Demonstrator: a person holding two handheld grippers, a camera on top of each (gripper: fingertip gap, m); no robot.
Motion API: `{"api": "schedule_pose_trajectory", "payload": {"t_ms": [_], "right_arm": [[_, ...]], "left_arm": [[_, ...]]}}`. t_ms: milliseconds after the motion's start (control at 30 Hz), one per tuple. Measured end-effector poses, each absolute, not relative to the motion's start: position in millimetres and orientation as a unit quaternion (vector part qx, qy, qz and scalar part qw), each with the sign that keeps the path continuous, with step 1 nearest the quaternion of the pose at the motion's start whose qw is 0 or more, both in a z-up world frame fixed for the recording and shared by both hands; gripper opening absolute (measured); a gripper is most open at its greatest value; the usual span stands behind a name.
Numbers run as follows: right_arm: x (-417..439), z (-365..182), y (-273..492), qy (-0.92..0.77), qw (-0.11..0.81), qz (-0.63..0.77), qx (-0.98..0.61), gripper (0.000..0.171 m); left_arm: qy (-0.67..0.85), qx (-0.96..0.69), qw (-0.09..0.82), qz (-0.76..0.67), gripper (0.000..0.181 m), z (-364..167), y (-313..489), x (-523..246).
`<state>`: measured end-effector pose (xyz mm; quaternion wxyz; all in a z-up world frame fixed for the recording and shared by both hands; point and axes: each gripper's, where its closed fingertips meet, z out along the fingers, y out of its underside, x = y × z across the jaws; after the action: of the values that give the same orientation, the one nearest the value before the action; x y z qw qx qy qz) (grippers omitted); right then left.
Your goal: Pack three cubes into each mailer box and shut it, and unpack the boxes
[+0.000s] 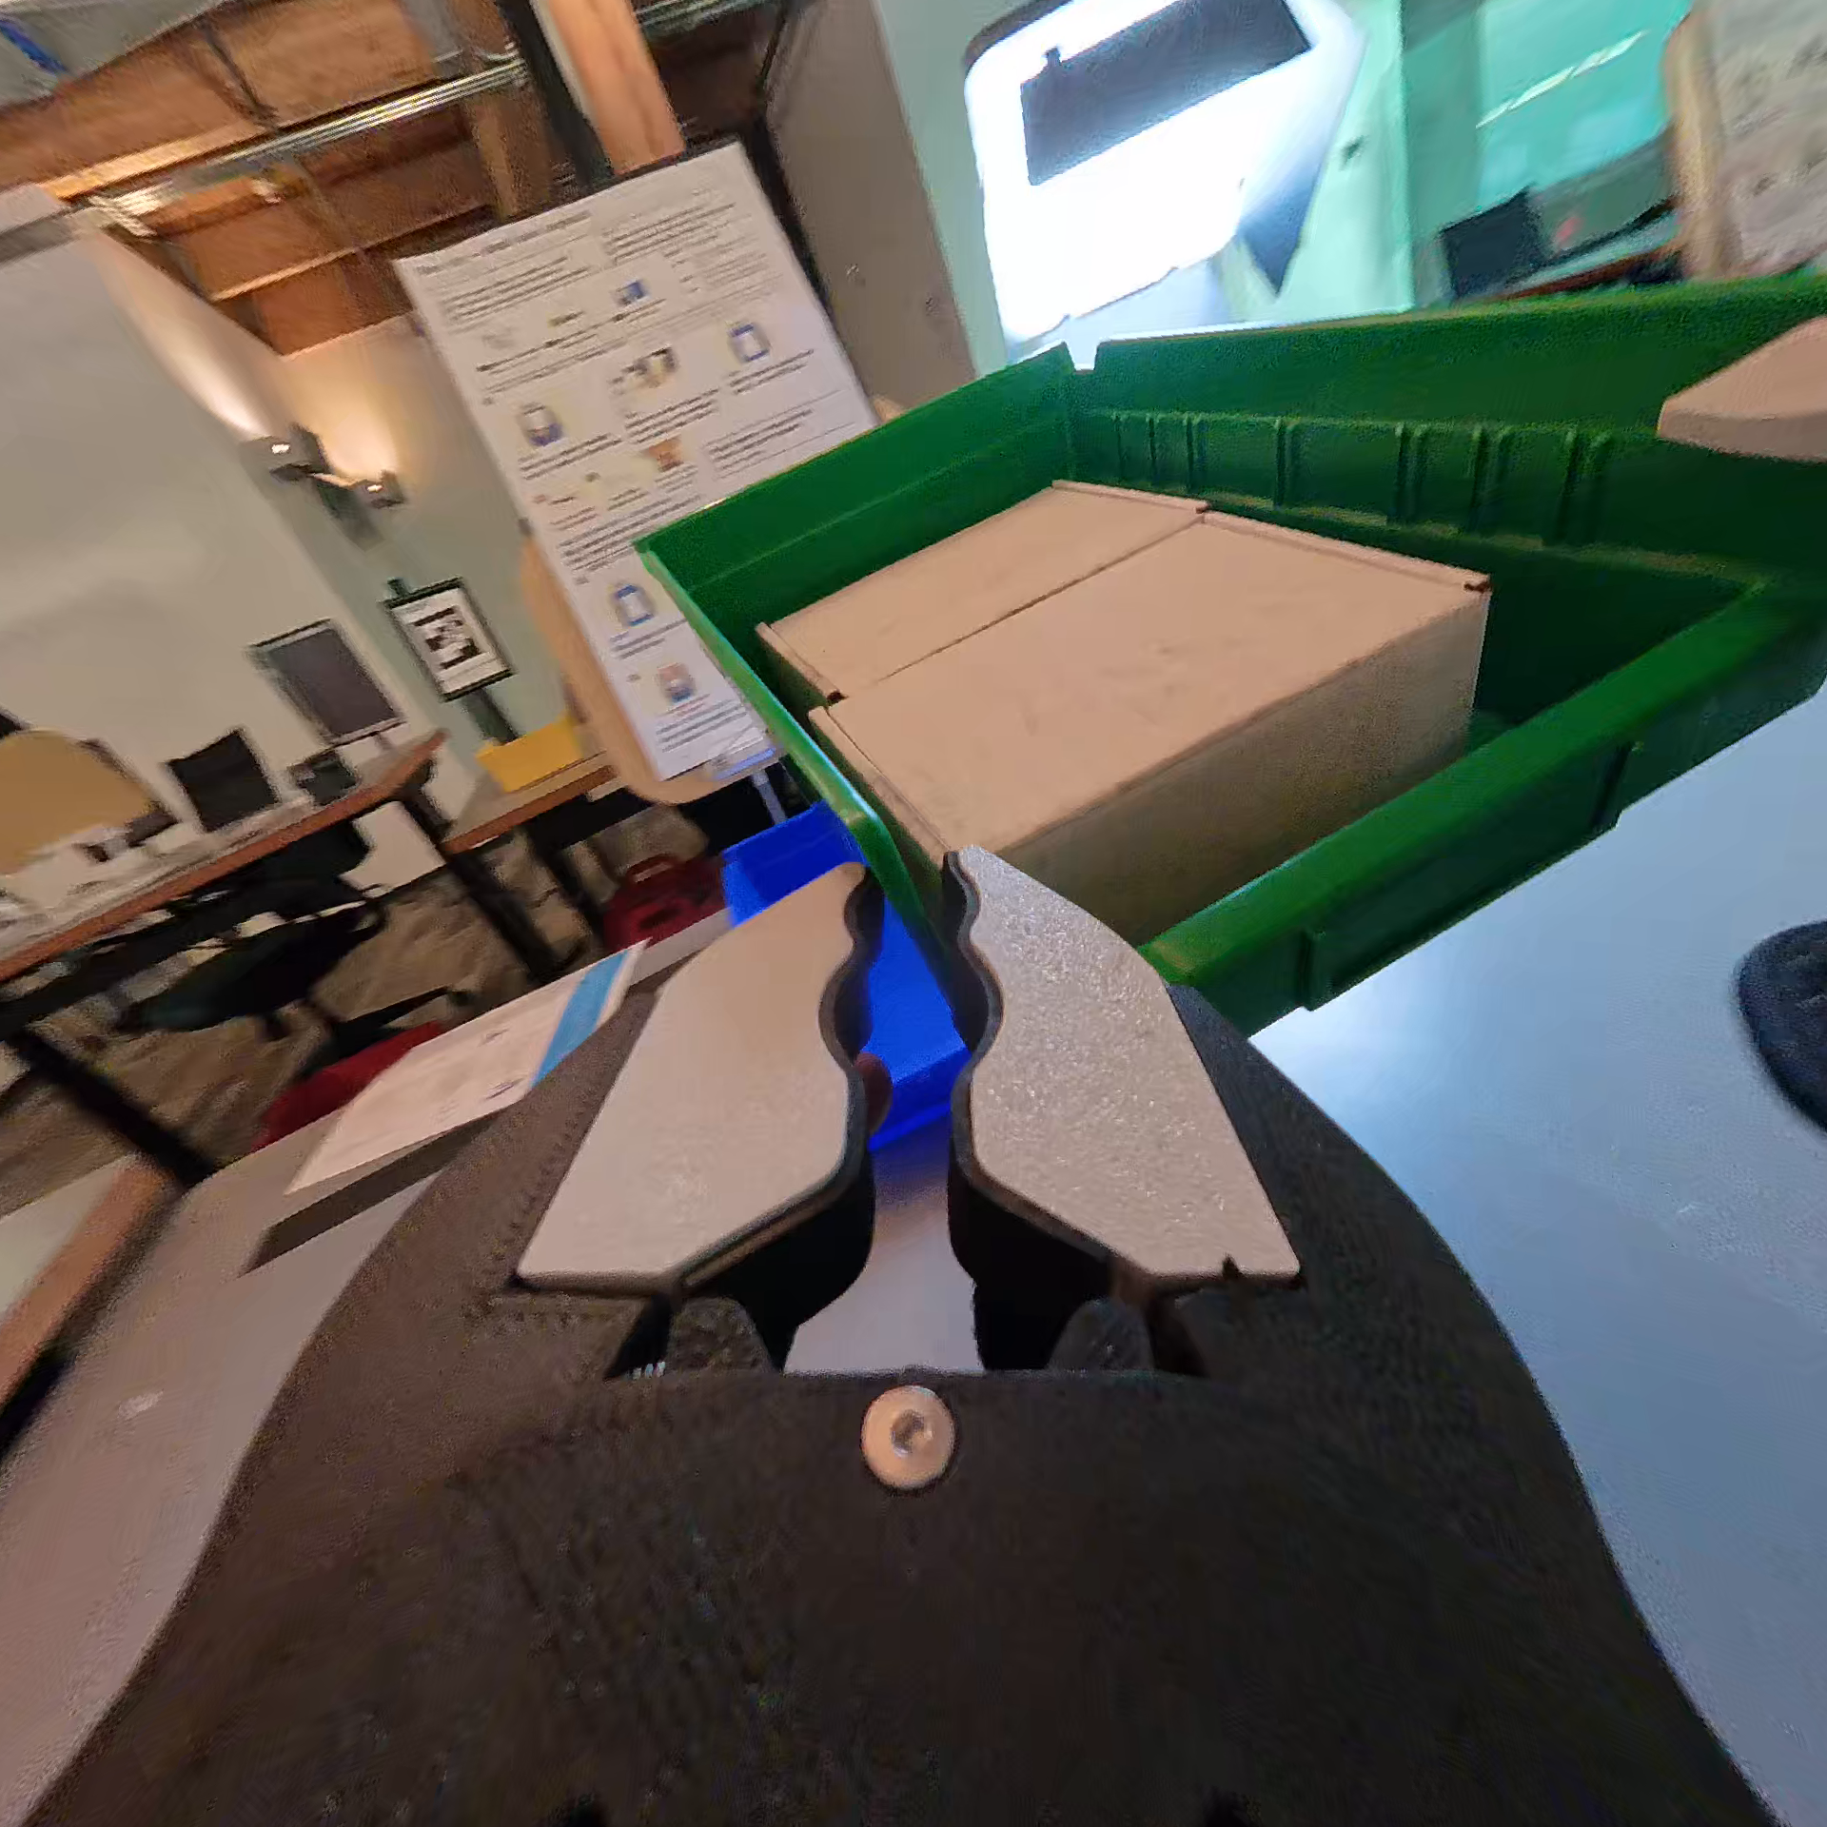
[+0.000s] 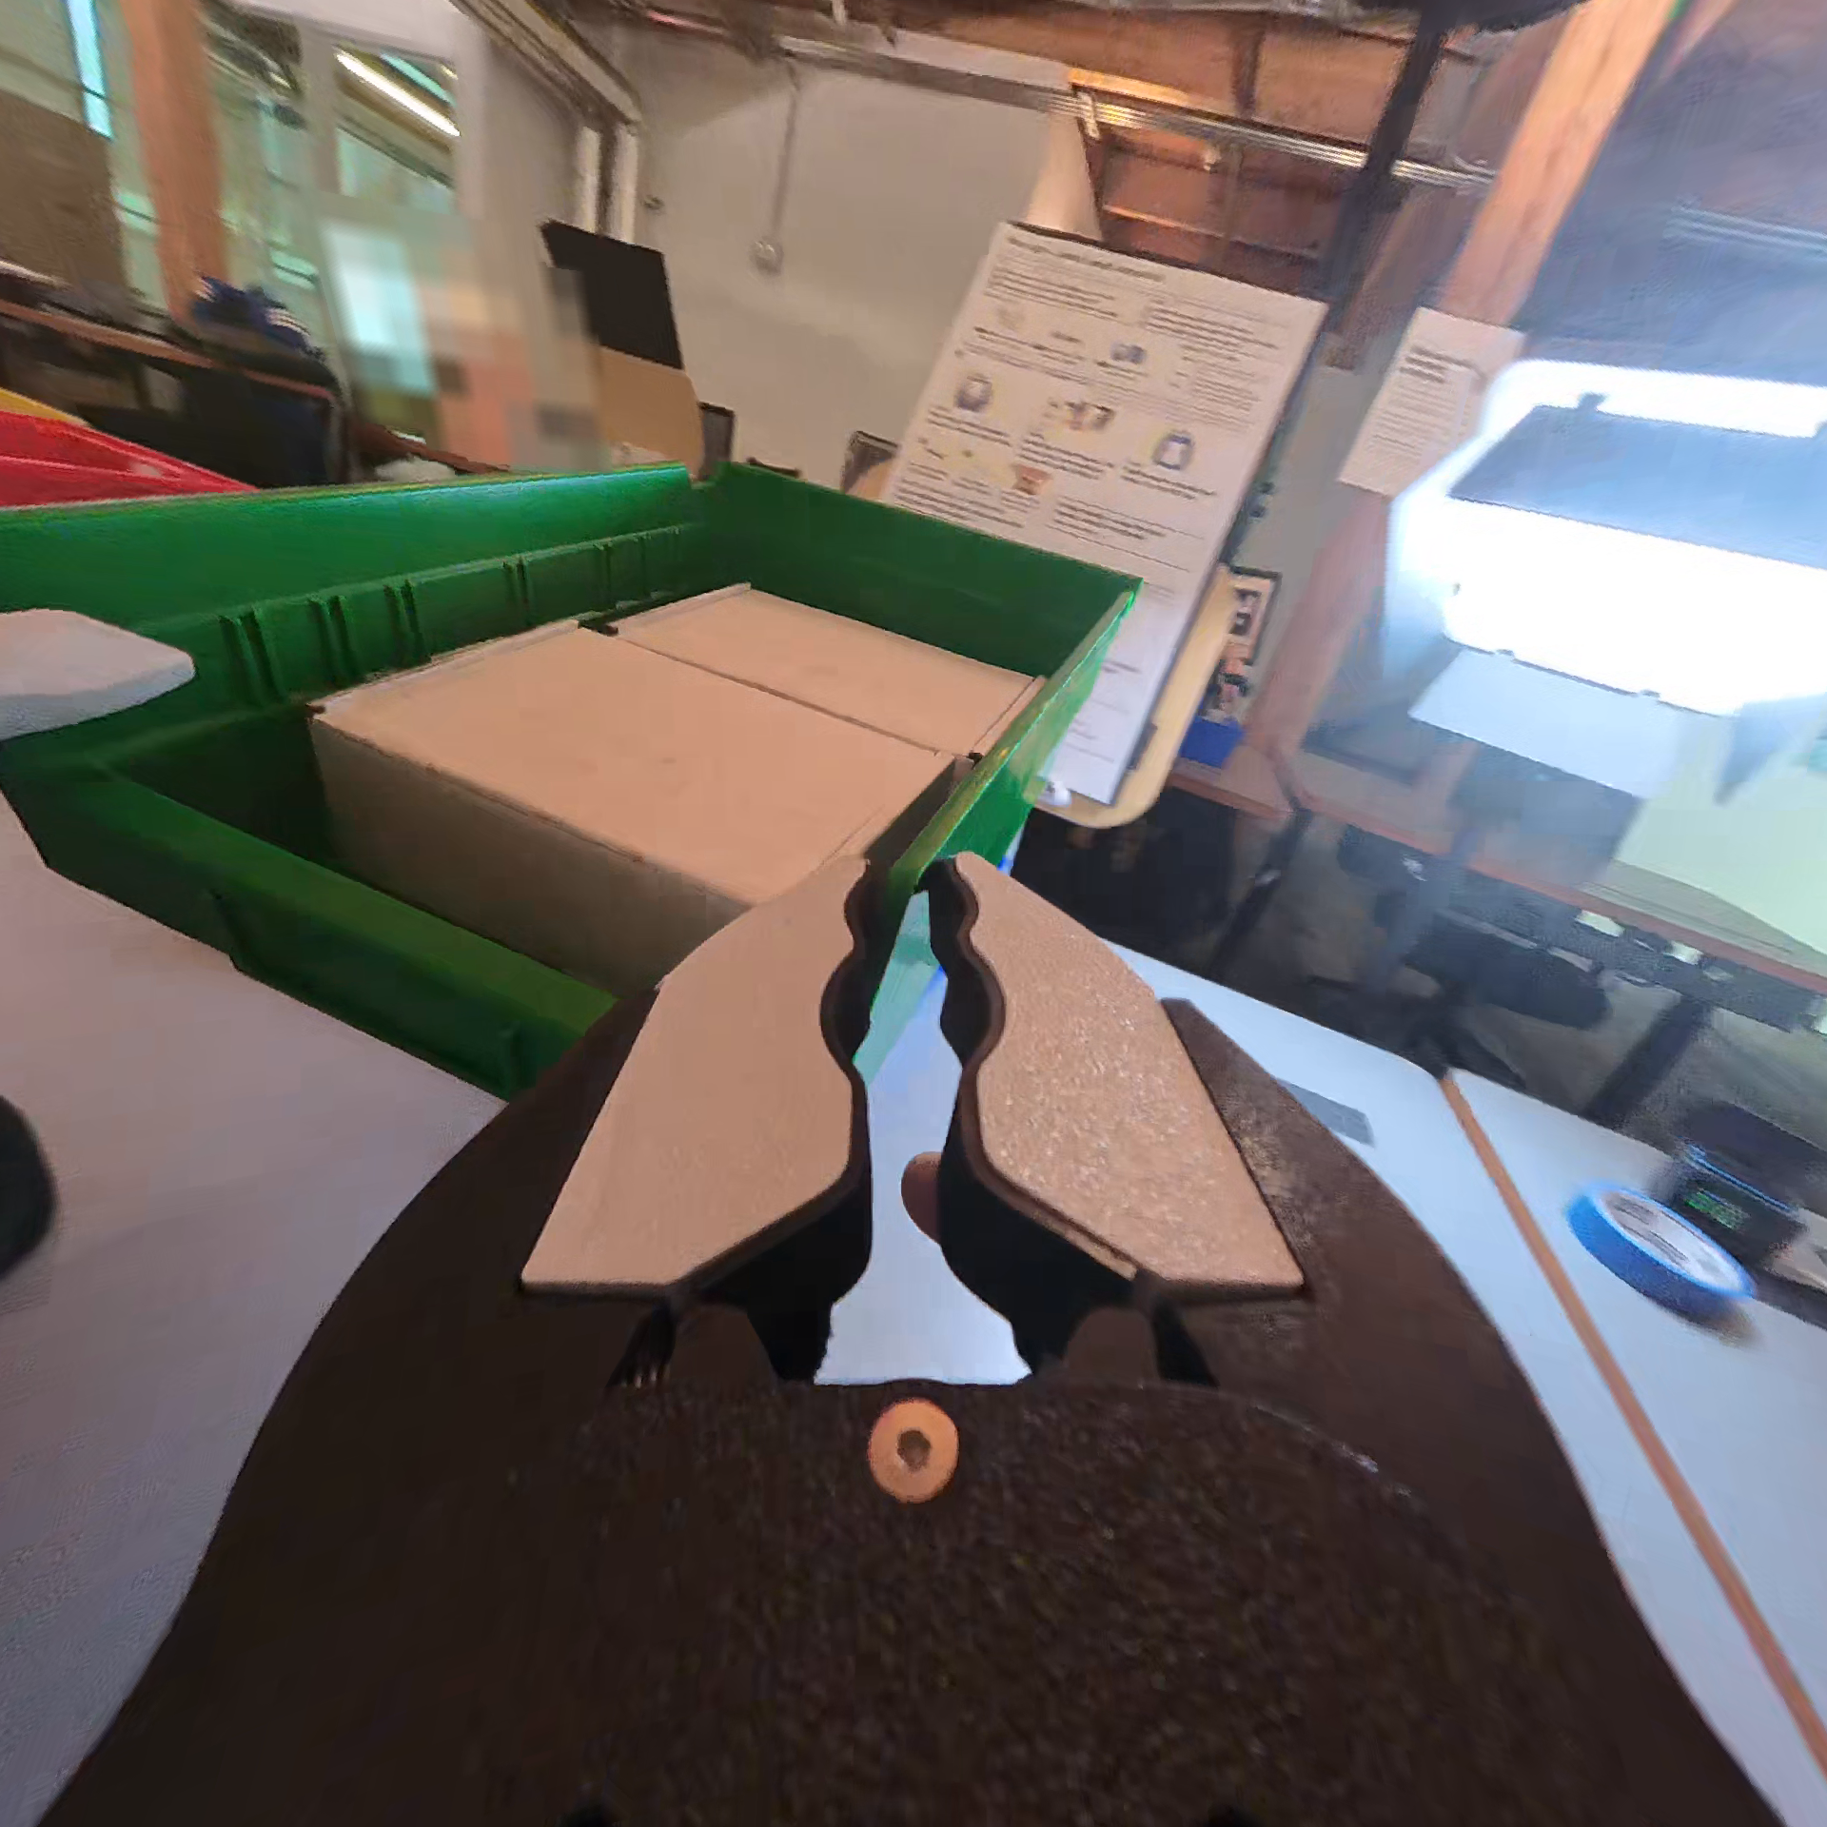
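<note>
A green bin [image 1: 1483,840] [image 2: 297,919] holds two closed white mailer boxes side by side, the near one [image 1: 1137,712] [image 2: 633,751] and the far one [image 1: 979,573] [image 2: 830,662]. No cubes show. My left gripper [image 1: 908,868] is shut on the bin's left end wall, whose thin green edge runs between its fingertips. My right gripper [image 2: 902,870] is shut on the opposite end wall in the same way. Each gripper's grey finger shows at the bin's far end in the other view, the right one [image 1: 1750,405] and the left one [image 2: 79,662]. I cannot tell whether the bin is off the table.
The bin is over a white table [image 1: 1582,1285] [image 2: 198,1236]. A blue bin [image 1: 900,1018] lies just beyond the left fingers, a paper sheet [image 1: 475,1068] to their left. A blue tape roll [image 2: 1651,1251] lies right. A red bin [image 2: 79,465] and a poster board [image 2: 1097,445] stand behind. Across from one pair of fingers to the other is roughly 20 cm.
</note>
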<state>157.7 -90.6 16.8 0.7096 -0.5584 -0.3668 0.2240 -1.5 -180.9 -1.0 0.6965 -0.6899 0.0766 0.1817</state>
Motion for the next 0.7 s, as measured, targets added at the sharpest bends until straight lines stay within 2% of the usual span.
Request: {"api": "schedule_pose_trajectory", "payload": {"t_ms": [133,333,467,567,700], "right_arm": [[82.3,8.9,-114.0,-0.415,0.677,0.288,-0.536,0.009],[-9.8,-31.1,-156.8,-0.480,0.597,0.389,-0.512,0.012],[-60.8,-73.8,-181.9,-0.532,0.525,0.422,-0.514,0.013],[-86.0,-105.5,-181.4,-0.556,0.494,0.418,-0.521,0.014],[-109.0,-124.5,-152.7,-0.573,0.495,0.370,-0.539,0.015]], "left_arm": [[0.058,-0.713,0.648,0.261,0.011,0.2,-227.2,-60.5],[0.052,-0.772,0.547,0.321,0.012,-14.2,-292.3,-126.5],[0.026,-0.831,0.456,0.318,0.012,-47.6,-324.9,-166.1],[0.015,-0.867,0.389,0.311,0.013,-91.7,-328.9,-192.3],[-0.012,-0.880,0.390,0.271,0.016,-132.3,-306.8,-214.3]]}}
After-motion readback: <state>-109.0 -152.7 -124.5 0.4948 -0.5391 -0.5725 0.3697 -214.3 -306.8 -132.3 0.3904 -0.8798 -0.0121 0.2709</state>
